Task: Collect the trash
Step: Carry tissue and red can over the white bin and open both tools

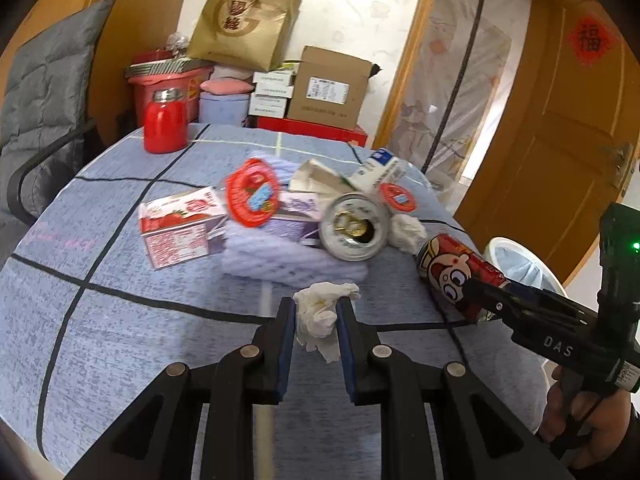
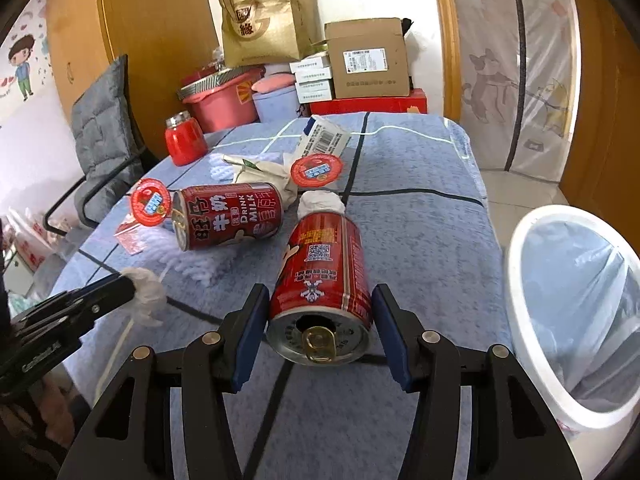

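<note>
A crumpled white tissue (image 1: pixel 318 312) sits pinched between the blue pads of my left gripper (image 1: pixel 316 308), just above the blue tablecloth (image 1: pixel 120 320). The right wrist view shows that same tissue (image 2: pixel 148 288) at the tips of the left gripper (image 2: pixel 128 280). A red drink can (image 2: pixel 320 272) lies on its side between the jaws of my right gripper (image 2: pixel 320 292), with thin gaps at both pads. A second red can (image 2: pixel 228 216), red lids (image 2: pixel 316 170), a strawberry carton (image 1: pixel 180 224) and another tissue ball (image 2: pixel 320 202) lie further back.
A white bin with a plastic liner (image 2: pixel 516 264) stands off the table's right edge. A red jar (image 1: pixel 165 126) is at the far left corner. A chair with a grey cushion (image 1: pixel 44 92) stands to the left, and boxes and a paper bag (image 1: pixel 244 24) are stacked behind.
</note>
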